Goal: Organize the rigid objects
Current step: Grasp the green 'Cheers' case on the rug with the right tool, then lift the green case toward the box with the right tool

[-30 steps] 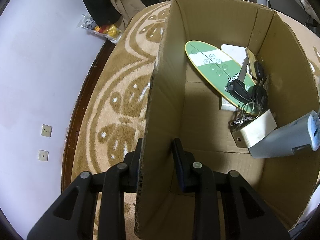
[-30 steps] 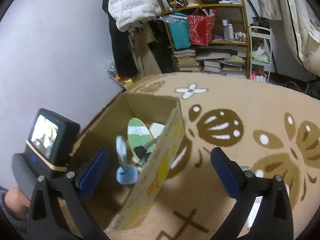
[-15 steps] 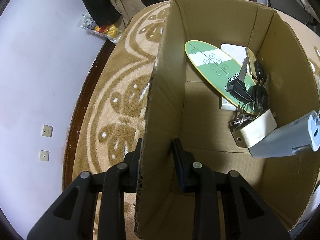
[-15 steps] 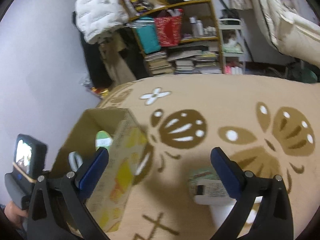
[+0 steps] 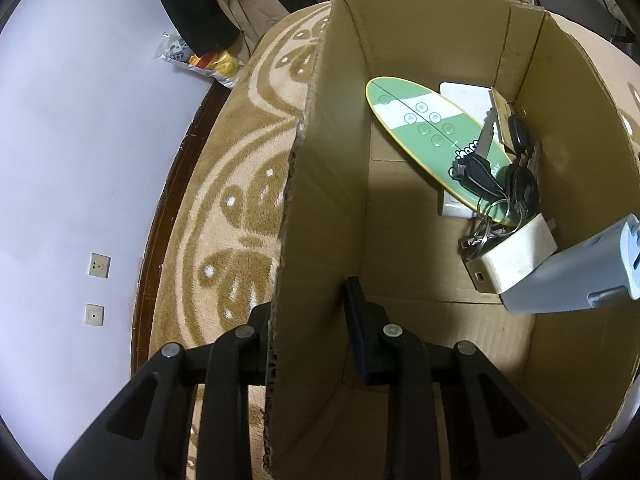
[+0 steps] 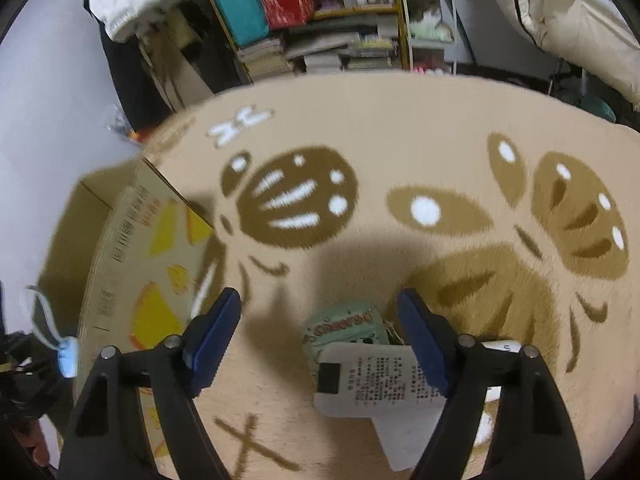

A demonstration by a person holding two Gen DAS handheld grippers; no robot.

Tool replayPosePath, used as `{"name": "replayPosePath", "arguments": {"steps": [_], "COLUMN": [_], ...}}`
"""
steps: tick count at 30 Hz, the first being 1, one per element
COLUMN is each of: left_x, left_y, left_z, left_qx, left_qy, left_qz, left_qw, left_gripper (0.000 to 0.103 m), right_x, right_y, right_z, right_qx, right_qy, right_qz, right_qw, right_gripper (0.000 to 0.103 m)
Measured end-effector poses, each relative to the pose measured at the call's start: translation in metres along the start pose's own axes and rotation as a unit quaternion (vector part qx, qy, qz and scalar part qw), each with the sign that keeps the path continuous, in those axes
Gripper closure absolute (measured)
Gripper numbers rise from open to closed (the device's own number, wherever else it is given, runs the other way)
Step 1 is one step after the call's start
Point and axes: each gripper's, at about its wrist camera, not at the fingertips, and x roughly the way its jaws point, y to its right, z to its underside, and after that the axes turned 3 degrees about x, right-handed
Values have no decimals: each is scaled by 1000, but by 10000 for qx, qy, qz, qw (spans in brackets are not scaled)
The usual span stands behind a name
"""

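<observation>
We clamp our left gripper point(image 5: 308, 344) on the one cardboard box point(image 5: 320, 208) wall; right gripper point(image 6: 320, 336) gapes above two packets point(image 6: 360, 360).

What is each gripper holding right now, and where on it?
The left gripper pinches the cardboard box by its near side wall, one finger outside, one inside. The right gripper is open over the carpet, holding nothing.

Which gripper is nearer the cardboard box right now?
Left. The left gripper is clamped on the wall of the cardboard box, one finger on each side. The right gripper is open over the carpet, apart from the box, above small items.
</observation>
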Motion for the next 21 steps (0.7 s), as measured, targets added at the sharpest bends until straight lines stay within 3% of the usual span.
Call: {"name": "replayPosePath", "arguments": {"steps": [9,11,15,21], "left_x": [1,1,1,1], "left_y": [-2,-3,-2,-2], "left_z": [1,1,1,1], "left_qx": [2,2,2,4], "left_qy": [15,13,10,12], "left_qz": [63,69,74,71], "left_qw": [10000,10000,10000,10000], "left_gripper": [76,76,77,77], "right_x": [34,38,37,28], "right_y": [-1,-3,-6,-12], "right_z": [5,7,11,13], "right_qx": [-416,-588,-712,-518], "right_qy": [-717,-793,-770,-374], "right_qz": [465,628,636,576], "right_qw": [9955,9931,9924,9963], "right_gripper": [31,40,40,40]}}
